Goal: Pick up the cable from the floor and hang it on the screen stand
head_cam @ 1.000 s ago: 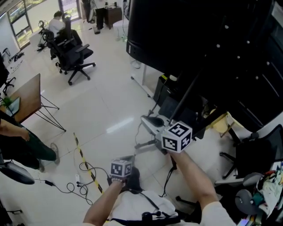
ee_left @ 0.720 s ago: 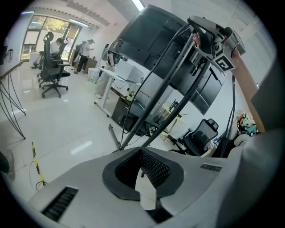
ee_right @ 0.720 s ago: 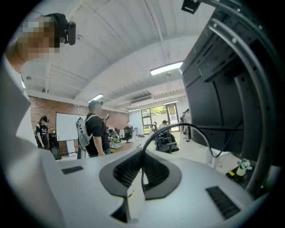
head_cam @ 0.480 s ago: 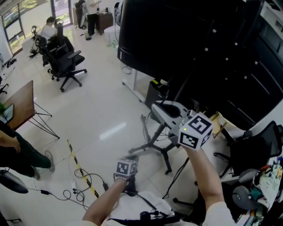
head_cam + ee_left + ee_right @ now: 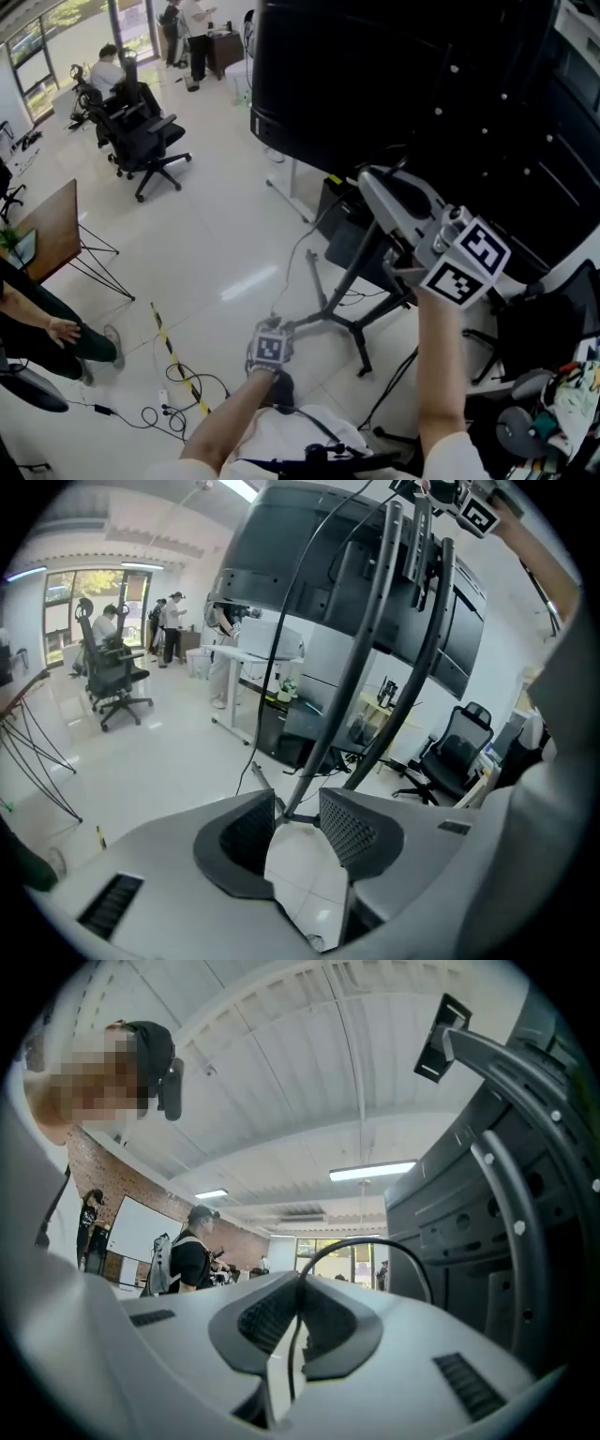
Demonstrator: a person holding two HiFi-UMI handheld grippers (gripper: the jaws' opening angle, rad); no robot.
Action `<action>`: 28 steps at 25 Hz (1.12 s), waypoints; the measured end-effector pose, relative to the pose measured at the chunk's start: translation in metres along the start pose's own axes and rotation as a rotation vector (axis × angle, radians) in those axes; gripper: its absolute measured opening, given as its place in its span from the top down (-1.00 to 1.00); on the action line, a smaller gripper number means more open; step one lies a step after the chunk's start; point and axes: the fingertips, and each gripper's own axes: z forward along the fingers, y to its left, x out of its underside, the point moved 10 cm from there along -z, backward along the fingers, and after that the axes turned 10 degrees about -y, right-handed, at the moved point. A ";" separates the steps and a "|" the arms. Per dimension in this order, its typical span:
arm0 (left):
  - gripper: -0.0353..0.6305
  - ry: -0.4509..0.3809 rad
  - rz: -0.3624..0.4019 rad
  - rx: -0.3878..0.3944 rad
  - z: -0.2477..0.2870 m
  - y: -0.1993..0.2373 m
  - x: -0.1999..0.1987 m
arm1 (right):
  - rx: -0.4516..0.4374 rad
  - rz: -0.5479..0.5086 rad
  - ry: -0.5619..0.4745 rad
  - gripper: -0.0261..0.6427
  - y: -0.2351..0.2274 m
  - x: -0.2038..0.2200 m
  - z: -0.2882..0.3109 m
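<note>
A thin black cable (image 5: 298, 251) runs from my raised right gripper (image 5: 368, 178) down to my low left gripper (image 5: 274, 326). In the right gripper view the right gripper (image 5: 300, 1283) is shut on the cable (image 5: 361, 1241), which arcs out over the jaws beside the screen's back (image 5: 511, 1204). The left gripper (image 5: 298, 803) has its jaws opening. Its mesh pads (image 5: 349, 829) stand apart, and the cable (image 5: 281, 621) comes down to the gap beside the left pad without being pressed. The big black screen (image 5: 403, 75) sits on dark stand poles (image 5: 370, 258) with splayed legs (image 5: 342, 319).
Office chairs (image 5: 141, 131) and standing people are at the far left. A wooden table (image 5: 56, 216) and a person's legs (image 5: 42, 328) are at the left. Loose cables and yellow-black tape (image 5: 173, 356) lie on the floor. A black chair (image 5: 544, 328) stands at the right.
My right gripper has risen up and to the right toward the screen, drawing the cable with it. The left gripper has stayed low, near my body.
</note>
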 end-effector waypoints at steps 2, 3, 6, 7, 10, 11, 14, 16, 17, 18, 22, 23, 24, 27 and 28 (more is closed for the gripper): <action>0.44 -0.014 -0.014 -0.032 -0.003 0.012 -0.005 | -0.018 -0.017 -0.026 0.86 -0.006 -0.012 0.005; 0.44 -0.020 -0.020 -0.046 -0.005 0.017 -0.007 | -0.032 -0.018 -0.041 0.86 -0.009 -0.018 0.008; 0.44 -0.038 -0.013 -0.097 -0.012 0.030 -0.013 | -0.083 -0.019 -0.082 0.86 -0.012 -0.037 0.019; 0.44 -0.043 -0.009 -0.111 -0.012 0.033 -0.014 | -0.100 -0.017 -0.092 0.86 -0.010 -0.043 0.021; 0.41 -0.056 -0.019 -0.126 -0.010 0.038 -0.014 | -0.147 -0.018 -0.111 0.84 -0.002 -0.059 0.028; 0.41 -0.058 -0.023 -0.127 -0.010 0.038 -0.014 | -0.159 -0.014 -0.119 0.83 0.000 -0.065 0.031; 0.35 -0.057 -0.018 -0.103 -0.004 0.032 -0.016 | -0.182 0.042 -0.153 0.83 -0.003 -0.074 0.033; 0.30 -0.047 0.002 -0.076 0.004 0.024 -0.014 | -0.185 0.084 -0.171 0.83 -0.005 -0.074 0.030; 0.29 -0.041 0.012 -0.062 0.009 0.019 -0.014 | -0.186 0.088 -0.169 0.83 -0.005 -0.074 0.028; 0.29 -0.036 0.021 -0.047 0.015 0.014 -0.013 | -0.187 0.083 -0.160 0.83 -0.004 -0.073 0.028; 0.29 -0.013 0.054 0.009 0.031 -0.011 -0.012 | -0.184 0.065 -0.121 0.83 0.001 -0.072 0.026; 0.29 -0.007 0.067 0.024 0.035 -0.018 -0.011 | -0.179 0.065 -0.120 0.83 0.001 -0.072 0.025; 0.29 -0.003 0.081 0.042 0.039 -0.024 -0.010 | -0.172 0.067 -0.122 0.83 0.000 -0.074 0.022; 0.25 0.008 0.118 0.103 0.050 -0.045 -0.010 | -0.158 0.079 -0.135 0.83 -0.004 -0.080 0.012; 0.24 0.013 0.130 0.119 0.053 -0.050 -0.009 | -0.156 0.082 -0.140 0.83 -0.005 -0.082 0.009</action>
